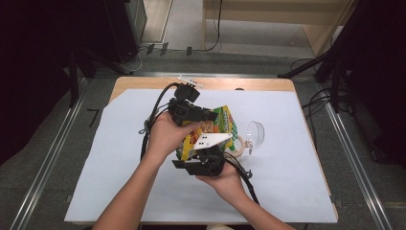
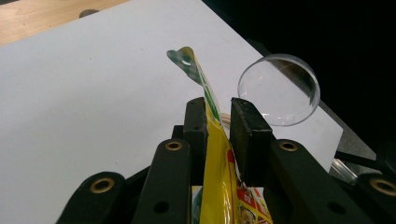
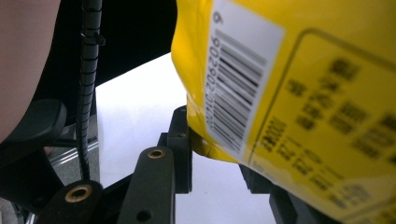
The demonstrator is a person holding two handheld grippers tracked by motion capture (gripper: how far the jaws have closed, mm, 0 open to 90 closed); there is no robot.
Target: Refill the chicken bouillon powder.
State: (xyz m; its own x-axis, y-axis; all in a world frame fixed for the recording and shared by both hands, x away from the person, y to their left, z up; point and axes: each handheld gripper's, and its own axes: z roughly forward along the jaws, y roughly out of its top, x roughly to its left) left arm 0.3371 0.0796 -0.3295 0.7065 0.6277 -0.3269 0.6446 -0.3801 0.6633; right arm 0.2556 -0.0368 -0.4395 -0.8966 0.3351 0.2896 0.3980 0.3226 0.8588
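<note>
On the left of the high view, a forearm comes in from the near edge and its hand holds the left gripper [image 1: 210, 115] over the middle of the white sheet [image 1: 119, 167] that covers the wooden table [image 1: 143, 82]. In the left gripper view the two black jaws stand close together, clamped on the upper edge of the yellow snack bag [image 2: 219, 154]; the bag's thin sealed edge runs up between the pads and its green-checked corner sticks out beyond them toward the far side. Just right of that hand, in the high view, the bag [image 1: 222, 125] is held up off the sheet between the two hands, its printed yellow-and-green face turned upward and to the right. The right gripper [image 1: 191, 160], with its grey three-cornered plate on top, sits near the bag's lower side, held by the hand entering from the near right. In the right gripper view its jaws are closed on the bag's lower edge [image 3: 210, 148], with the barcode panel [image 3: 238, 84] of the bag's back looming just above them. Further right on the sheet, a clear plastic cup [image 1: 256, 134] lies on its side, just beside the bag, with a roll of tape [image 1: 237, 149] next to it.
</note>
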